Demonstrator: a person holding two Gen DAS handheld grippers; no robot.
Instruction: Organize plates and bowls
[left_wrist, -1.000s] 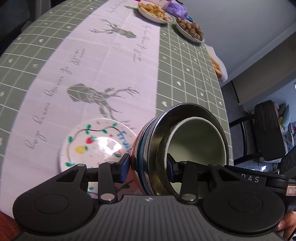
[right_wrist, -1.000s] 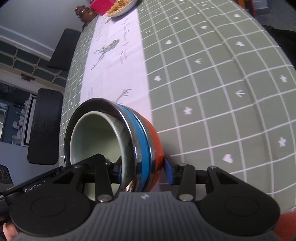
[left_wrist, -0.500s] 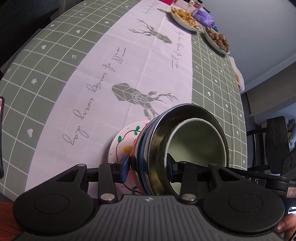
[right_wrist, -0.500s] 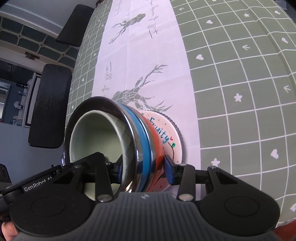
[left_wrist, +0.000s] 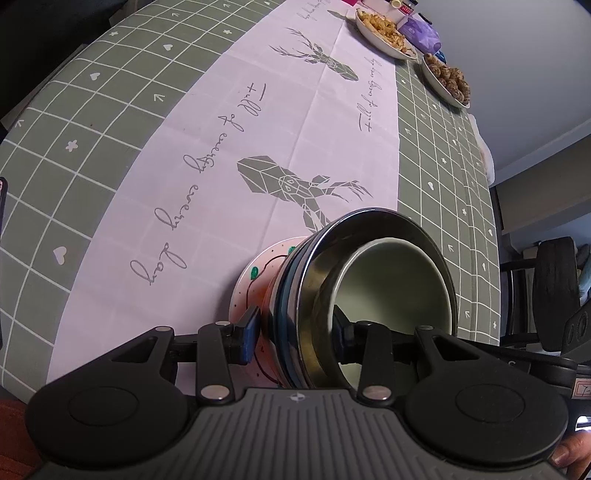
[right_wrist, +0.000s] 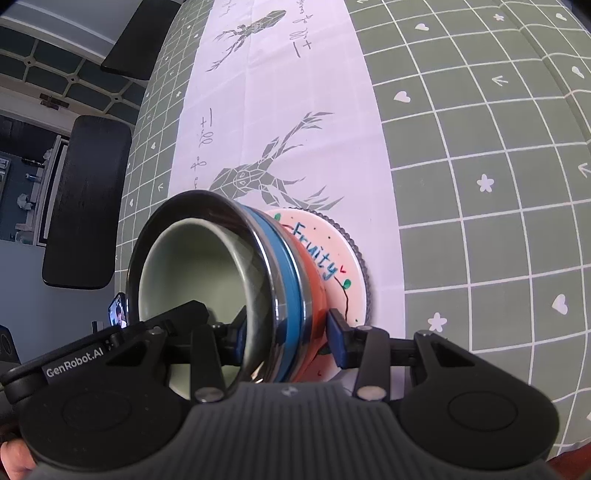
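A nested stack of bowls (left_wrist: 388, 280), orange outermost, then blue, then steel, with a pale green one inside, is held from both sides. My left gripper (left_wrist: 295, 328) is shut on the stack's rim, one pad outside on the orange wall, the other inside. On the opposite rim my right gripper (right_wrist: 286, 332) is shut the same way on the stack (right_wrist: 207, 273). Directly under the stack lies a white plate (right_wrist: 340, 243) lettered "Fruity", its edge (left_wrist: 255, 284) peeking out. Whether the stack touches the plate I cannot tell.
The table wears a green checked cloth (right_wrist: 480, 184) with a white deer-print runner (left_wrist: 288, 140). Two dishes of food (left_wrist: 384, 26) (left_wrist: 447, 79) stand at the far end. Black chairs (right_wrist: 85, 199) (left_wrist: 554, 291) line one side. A phone (right_wrist: 118, 310) shows past the stack.
Both grippers have carried the bowl stack sideways and slightly down across the table. The Fruity plate, beside the stack a second ago, now lies mostly hidden beneath it.
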